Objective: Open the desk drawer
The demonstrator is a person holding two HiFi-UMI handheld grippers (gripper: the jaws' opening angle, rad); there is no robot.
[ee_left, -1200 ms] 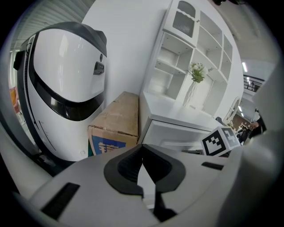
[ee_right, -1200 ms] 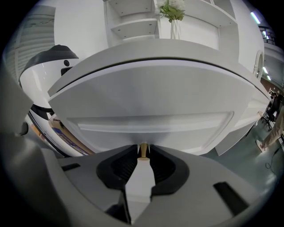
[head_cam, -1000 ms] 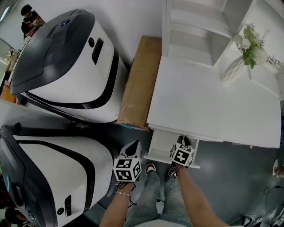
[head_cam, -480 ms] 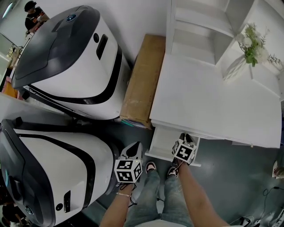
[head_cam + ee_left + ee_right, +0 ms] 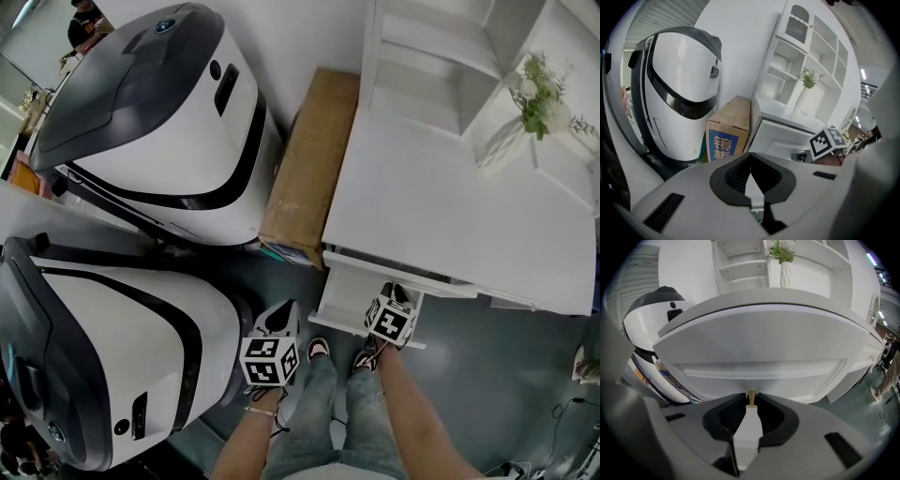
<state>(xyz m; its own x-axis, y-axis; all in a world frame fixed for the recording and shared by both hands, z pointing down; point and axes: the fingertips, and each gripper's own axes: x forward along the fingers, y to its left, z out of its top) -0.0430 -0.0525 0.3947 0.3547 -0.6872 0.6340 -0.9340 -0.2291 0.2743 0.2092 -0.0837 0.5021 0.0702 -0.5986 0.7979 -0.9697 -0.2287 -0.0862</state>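
Just below the head view's centre, the right gripper (image 5: 395, 294) clamps the knob (image 5: 751, 398) of the part-open drawer (image 5: 349, 298). At its left, the left gripper (image 5: 283, 315) is closed and empty.

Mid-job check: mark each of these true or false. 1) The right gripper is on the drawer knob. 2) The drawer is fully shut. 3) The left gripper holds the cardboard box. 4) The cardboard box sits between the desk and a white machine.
1) True. The right gripper is shut on the small brass knob on the drawer front.
2) False. The drawer is pulled partway out from under the desk top.
3) False. The left gripper has its jaws together with nothing between them, and it is well clear of the cardboard box.
4) True. The cardboard box stands between the desk's left edge and the upper white machine.
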